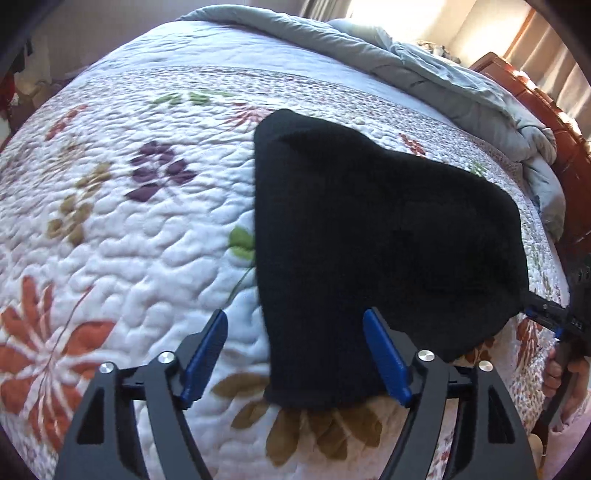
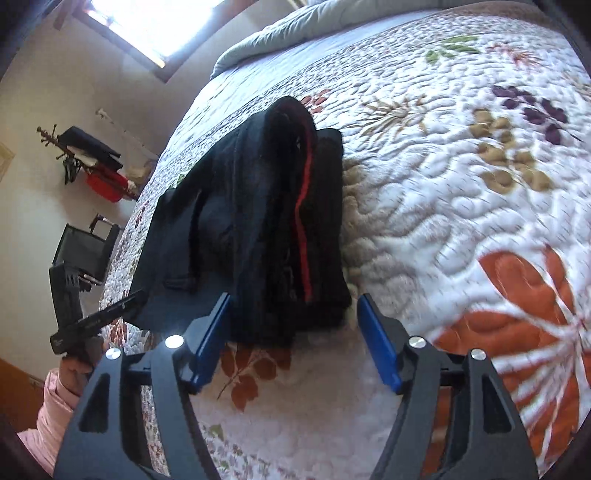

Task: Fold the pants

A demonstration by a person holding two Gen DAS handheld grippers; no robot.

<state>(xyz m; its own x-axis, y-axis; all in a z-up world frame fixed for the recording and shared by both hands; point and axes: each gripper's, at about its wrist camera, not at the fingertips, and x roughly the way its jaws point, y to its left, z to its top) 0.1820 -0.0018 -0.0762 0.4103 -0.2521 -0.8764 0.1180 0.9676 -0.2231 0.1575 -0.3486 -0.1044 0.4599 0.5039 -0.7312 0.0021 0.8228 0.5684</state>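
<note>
On the bed's quilt (image 1: 122,229) lie the black pants (image 1: 369,236), already folded into a compact bundle whose long axis runs away from both cameras. From the right gripper (image 2: 291,339) the bundle's near end sits just ahead, between its spread, empty fingers (image 2: 376,339). The left gripper (image 1: 295,358) is likewise open and holds nothing, with the pants' near edge overlapping its right finger. Both seem equally near; a further fold probably starts from this near end.

Bright window (image 2: 155,22) glare, soft motion blur, heavy fisheye edge warping.
</note>
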